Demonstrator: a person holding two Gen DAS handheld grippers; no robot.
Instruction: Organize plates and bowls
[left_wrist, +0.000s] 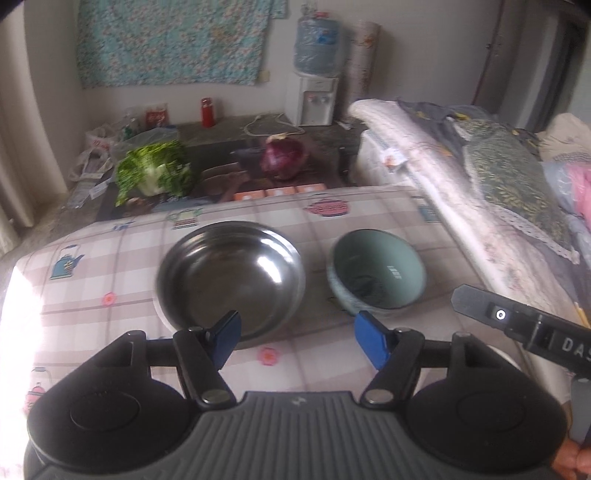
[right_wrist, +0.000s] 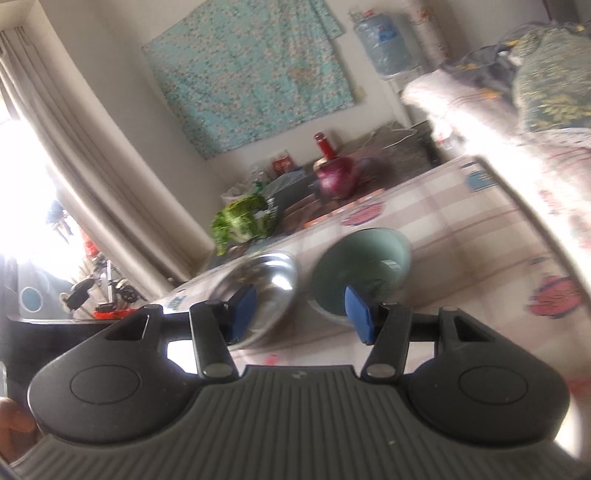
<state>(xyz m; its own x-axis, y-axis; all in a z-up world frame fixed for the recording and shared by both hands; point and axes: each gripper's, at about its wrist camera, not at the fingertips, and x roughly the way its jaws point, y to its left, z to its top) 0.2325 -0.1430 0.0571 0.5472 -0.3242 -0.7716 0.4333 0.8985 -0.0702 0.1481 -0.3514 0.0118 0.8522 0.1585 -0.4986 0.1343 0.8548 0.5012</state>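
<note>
A steel bowl (left_wrist: 231, 275) and a pale green ceramic bowl (left_wrist: 377, 268) sit side by side, just apart, at the centre of the left wrist view on a table (left_wrist: 110, 266) covered with a checked teapot-print cloth. Both stand upright and separate, so the stacking or sorting appears not yet done; set out in the open like this, each rim is free to be taken from the near side.

The left claw (left_wrist: 297, 339) hangs low in the frame, tilted steeply down at the table, jaws wide and empty, its left pad in line with the steel bowl's near rim without pressing it. The right claw (right_wrist: 301, 312) points more shallowly and is rolled, so the table slopes across its blurred view; its jaws stand partly apart with nothing between them, the green bowl (right_wrist: 364, 269) behind its right pad. A cabbage (left_wrist: 155, 171) and a red onion (left_wrist: 284, 157) lie beyond, in the upper middle
</note>
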